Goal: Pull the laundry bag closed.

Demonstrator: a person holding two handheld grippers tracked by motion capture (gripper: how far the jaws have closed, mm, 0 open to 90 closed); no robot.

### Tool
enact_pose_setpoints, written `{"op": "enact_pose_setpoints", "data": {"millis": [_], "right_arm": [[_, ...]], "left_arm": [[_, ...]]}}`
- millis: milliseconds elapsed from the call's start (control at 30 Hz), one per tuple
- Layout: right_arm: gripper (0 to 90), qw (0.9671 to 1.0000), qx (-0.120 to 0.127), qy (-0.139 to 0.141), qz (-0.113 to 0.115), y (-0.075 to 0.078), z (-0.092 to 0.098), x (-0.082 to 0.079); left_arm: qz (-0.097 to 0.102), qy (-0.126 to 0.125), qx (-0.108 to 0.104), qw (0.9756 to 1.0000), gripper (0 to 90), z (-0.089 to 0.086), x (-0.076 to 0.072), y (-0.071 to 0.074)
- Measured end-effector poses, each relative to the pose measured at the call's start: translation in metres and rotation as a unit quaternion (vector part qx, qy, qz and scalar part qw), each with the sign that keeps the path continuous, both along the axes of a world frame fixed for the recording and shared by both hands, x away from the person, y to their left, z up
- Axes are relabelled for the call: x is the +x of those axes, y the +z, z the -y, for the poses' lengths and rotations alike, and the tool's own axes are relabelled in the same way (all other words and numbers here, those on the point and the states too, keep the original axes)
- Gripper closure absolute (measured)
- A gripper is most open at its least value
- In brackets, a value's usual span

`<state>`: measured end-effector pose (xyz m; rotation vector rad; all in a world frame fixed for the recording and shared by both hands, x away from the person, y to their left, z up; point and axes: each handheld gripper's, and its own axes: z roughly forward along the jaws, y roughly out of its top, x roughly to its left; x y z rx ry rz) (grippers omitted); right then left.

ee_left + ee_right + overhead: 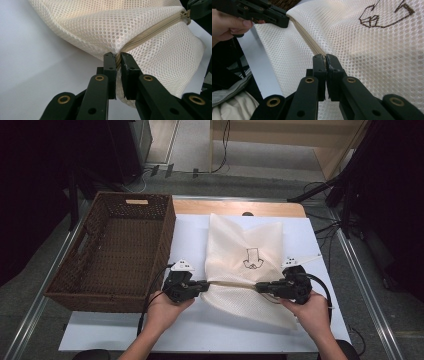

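Dim room all around, with cables trailing over a grey floor and a white table (120,332) sitting in the lit middle of the high view. On that table a cream mesh laundry bag (245,245) is lying just right of centre, its top end reaching up toward 12 o'clock and its lower part spreading down toward 5 o'clock. It's got a little brown stitched drawing (252,258) on the front, which is also showing at about 1 o'clock in the right gripper view. A beige zipper (232,283) is running straight across the bag from 9 to 3 o'clock, pulled taut between the two tools. The left gripper (205,285) is coming in from 9 o'clock, and in its own view the jaws are pinching tight on the zipper seam with bunched mesh squeezed between the pads, so it's clamped on the bag's left edge. The right gripper (259,286) is coming in from 3 o'clock, jaws pressed together on the zipper line too, though I can't really tell whether it's got the slider or just the tape. The person's hands are wrapping around both tools from 6 o'clock. Over at 9 o'clock from the bag, a dark brown wicker basket (75,285) is sitting on the table's left side, well apart from the mesh, with a small tan label (136,201) on its far wall. A strip of wooden tabletop (200,206) is peeking out at 12 o'clock.
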<state>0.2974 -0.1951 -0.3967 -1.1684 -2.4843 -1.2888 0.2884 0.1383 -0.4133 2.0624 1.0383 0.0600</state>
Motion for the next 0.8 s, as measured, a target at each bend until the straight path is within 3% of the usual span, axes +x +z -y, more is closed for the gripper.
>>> {"op": "enact_pose_setpoints", "data": {"millis": [200,367,467,800], "right_arm": [[87.8,1.0000,0.000,0.000,0.002,0.001,0.000,-0.001],[87.8,1.0000,0.000,0.003,0.001,0.001,0.000,-0.002],[87.8,1.0000,-0.004,-0.001,0.001,0.002,0.001,-0.002],[87.8,0.9998,-0.002,-0.021,0.003,0.000,0.021,-0.003]], "left_arm": [[0.003,-0.002,0.009,1.0000,83.7,0.001,0.000,-0.001],[-0.008,0.002,-0.001,1.0000,83.8,0.000,0.001,-0.001],[-0.005,0.006,0.012,0.9999,83.9,-0.001,0.002,-0.002],[-0.004,0.007,0.011,0.9999,83.8,-0.001,0.002,-0.004]]}}
